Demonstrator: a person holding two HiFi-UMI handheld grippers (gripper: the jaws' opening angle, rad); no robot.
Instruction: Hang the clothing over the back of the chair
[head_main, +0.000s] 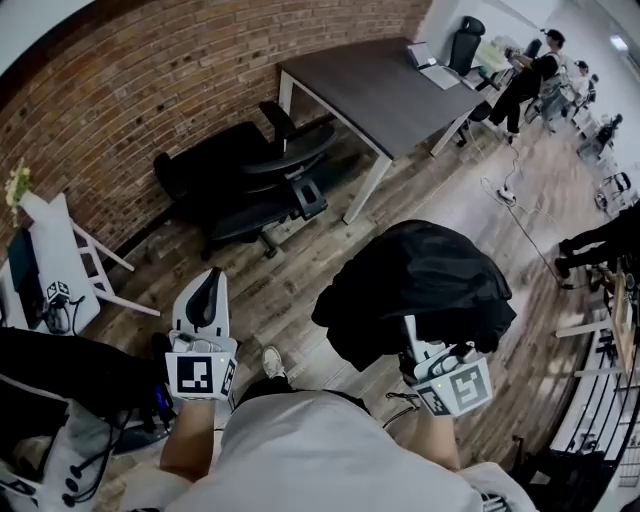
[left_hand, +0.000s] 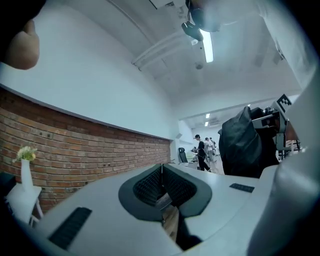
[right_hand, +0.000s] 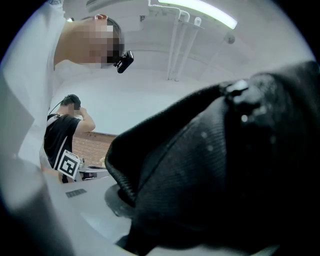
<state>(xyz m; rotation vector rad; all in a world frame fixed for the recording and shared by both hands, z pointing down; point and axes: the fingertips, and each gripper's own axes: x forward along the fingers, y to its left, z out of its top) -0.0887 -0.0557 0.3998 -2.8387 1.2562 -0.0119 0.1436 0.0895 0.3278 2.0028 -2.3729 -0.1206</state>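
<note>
The right gripper (head_main: 420, 348) clamps the bundled black garment (head_main: 420, 280), not yet hung over the far-off chair (head_main: 245, 180); the left gripper (head_main: 206, 292) is closed and empty.

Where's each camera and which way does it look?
Head view: on the person's head, looking down at floor and black chair; forearms, left claw, right claw show.
Left gripper view: on left claw, looking past its shut jaws at brick wall.
Right gripper view: on right claw, filled by the black clothing it grips.
Shared: all three show that clothing.

Office: brick wall (head_main: 200, 60), grey desk (head_main: 380, 95), black swivel chairs (head_main: 250, 180), laptop (head_main: 437, 72).
</note>
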